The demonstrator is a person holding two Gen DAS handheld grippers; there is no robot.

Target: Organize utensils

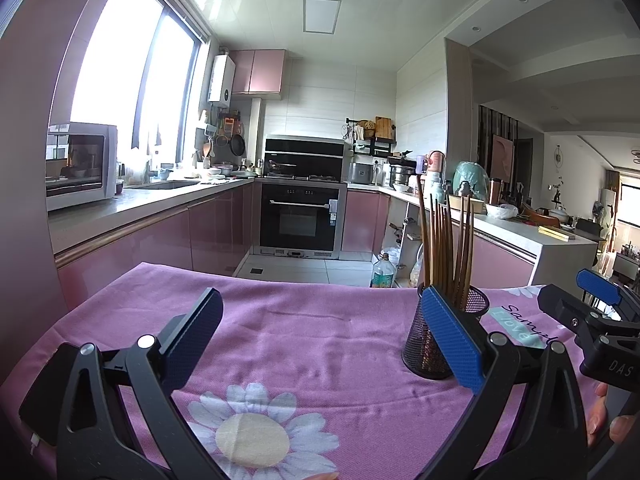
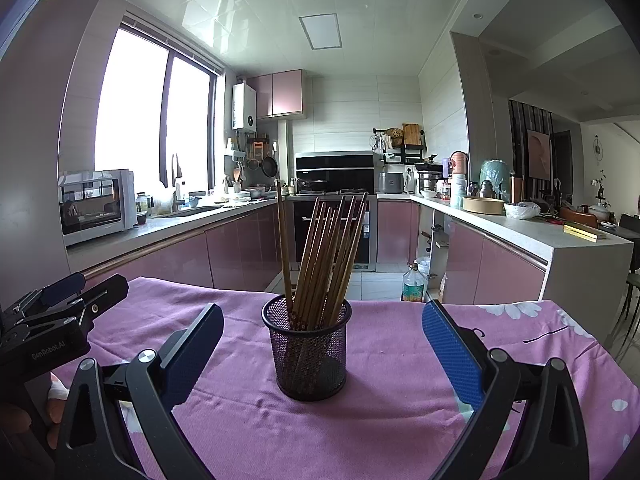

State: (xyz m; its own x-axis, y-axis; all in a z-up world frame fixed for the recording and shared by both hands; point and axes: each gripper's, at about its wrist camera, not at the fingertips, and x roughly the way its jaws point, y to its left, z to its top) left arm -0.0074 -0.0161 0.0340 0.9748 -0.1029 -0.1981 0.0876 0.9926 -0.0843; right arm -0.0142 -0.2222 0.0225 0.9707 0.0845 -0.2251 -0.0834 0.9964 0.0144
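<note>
— While both tools hang over the table, where do the utensils sit?

— In the black wire-mesh cup [image 2: 307, 354], upright on the pink flower-printed cloth [image 2: 384, 412]. The brown wooden chopsticks [image 2: 326, 256] stand bunched inside it, most leaning to one side, one straighter and apart from the rest.

— And the right gripper [image 2: 322, 354]?

— Spread wide, nothing in it. Its blue-padded fingers [image 2: 450, 354] stand either side of the cup, clear of the mesh.

— The left gripper [image 1: 320, 338]?

— Also wide open and empty. It points at bare cloth, with the cup just behind its right-hand pad in its own view; I cannot tell whether they touch.

— Are the two close together?

— Side by side; each shows at the edge of the other's view, with a person's fingertips [image 1: 600, 416] beneath.

— Anything beyond the table?

— A plastic bottle [image 2: 413, 285] on the tiled kitchen floor, near the pink cabinets [image 2: 240, 252].
</note>
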